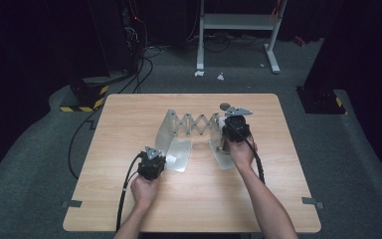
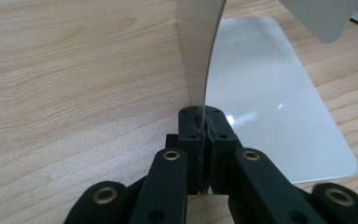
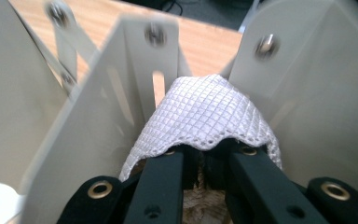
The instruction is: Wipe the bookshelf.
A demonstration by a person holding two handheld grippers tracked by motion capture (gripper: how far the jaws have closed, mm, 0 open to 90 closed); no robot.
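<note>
I am pinning the expanding metal rack (image 1: 195,128) at mid-table: my left gripper (image 2: 200,116) is clamped tight on the edge of its left end plate (image 2: 198,51). My right gripper (image 3: 205,156), closed on a white mesh cloth (image 3: 205,112), is working inside the rack's right end. I judge the next move needs the cloth pulled clear without tipping the rack.

Right gripper view: white mesh cloth over the jaws, inside the metal rack.

Right gripper (image 3: 208,161): the two black jaws stand close together under the mesh cloth (image 3: 205,116), which drapes over their tips; grip itself hidden. Pale metal plates (image 3: 121,102) with rivets and a slot rise on both sides. Wooden surface (image 3: 200,42) behind.
</note>
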